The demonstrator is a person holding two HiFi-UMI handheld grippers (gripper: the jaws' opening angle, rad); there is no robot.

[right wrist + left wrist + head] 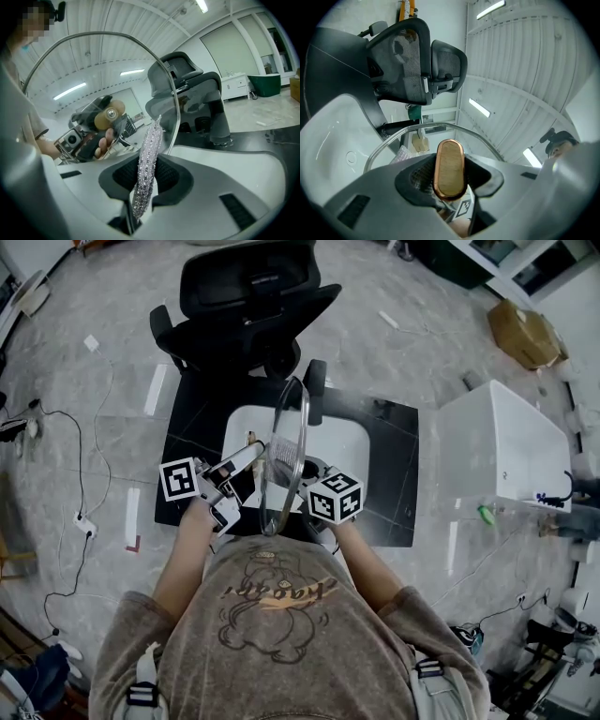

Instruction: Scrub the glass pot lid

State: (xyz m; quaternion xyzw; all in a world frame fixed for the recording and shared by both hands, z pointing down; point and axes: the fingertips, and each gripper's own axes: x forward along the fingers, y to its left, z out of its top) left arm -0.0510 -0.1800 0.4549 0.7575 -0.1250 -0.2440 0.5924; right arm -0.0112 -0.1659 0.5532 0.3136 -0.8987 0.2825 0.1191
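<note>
Glass pot lid stands on edge above the white sink at the middle of the black bench.

The left gripper has its jaws clamped on the lid's oval brown knob. The right gripper has its jaws closed on a glittery silver scouring pad, held edge-on just beside the lid's rim on the opposite face of the glass.

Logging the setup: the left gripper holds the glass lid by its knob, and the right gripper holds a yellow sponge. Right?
No: the right gripper holds a silvery, glittery scrubber, not a yellow sponge, as the right gripper view shows.
</note>
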